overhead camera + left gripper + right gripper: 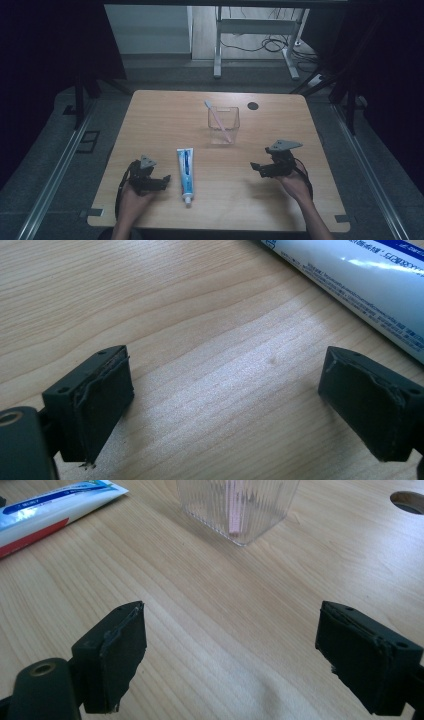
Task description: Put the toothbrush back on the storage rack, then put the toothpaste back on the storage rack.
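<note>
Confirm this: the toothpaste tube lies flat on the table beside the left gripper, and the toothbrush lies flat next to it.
Not quite. The toothpaste tube does lie flat beside the left gripper, but the toothbrush stands tilted inside the clear cup, apart from the tube. The high view shows it.

Your left gripper [165, 179] and right gripper [255, 166]: black bodies, grey three-cornered plate atop each, black cable trailing behind. Jaw pads worn, frayed edges; screw holes beside them.
</note>
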`<action>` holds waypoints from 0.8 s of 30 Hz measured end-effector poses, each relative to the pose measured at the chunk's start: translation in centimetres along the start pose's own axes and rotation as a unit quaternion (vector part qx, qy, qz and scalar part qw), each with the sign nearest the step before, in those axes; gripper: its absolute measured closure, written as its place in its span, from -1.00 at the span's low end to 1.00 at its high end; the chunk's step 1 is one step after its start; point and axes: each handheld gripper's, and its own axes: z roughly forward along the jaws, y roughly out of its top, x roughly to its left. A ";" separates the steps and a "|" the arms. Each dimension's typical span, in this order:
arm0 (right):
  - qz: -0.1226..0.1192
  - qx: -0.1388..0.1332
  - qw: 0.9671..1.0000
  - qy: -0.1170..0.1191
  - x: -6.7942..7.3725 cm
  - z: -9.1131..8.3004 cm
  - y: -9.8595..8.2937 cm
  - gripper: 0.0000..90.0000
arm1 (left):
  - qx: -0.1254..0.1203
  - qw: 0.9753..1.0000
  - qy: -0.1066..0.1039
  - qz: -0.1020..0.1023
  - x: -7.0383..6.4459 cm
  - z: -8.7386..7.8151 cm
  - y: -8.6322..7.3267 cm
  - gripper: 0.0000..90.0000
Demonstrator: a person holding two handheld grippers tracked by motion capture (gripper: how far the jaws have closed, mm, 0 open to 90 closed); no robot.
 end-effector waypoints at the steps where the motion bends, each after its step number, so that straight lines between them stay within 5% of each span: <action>1: 0.001 0.000 1.000 -0.001 0.0 -0.1 -0.2 -0.71 | 0.000 1.000 0.000 0.000 0.0 0.0 0.0 -0.84; 24: 0.012 0.021 1.000 -0.020 -0.1 -1.0 -4.6 -0.71 | 0.004 1.000 -0.001 0.000 0.0 0.0 0.1 -0.83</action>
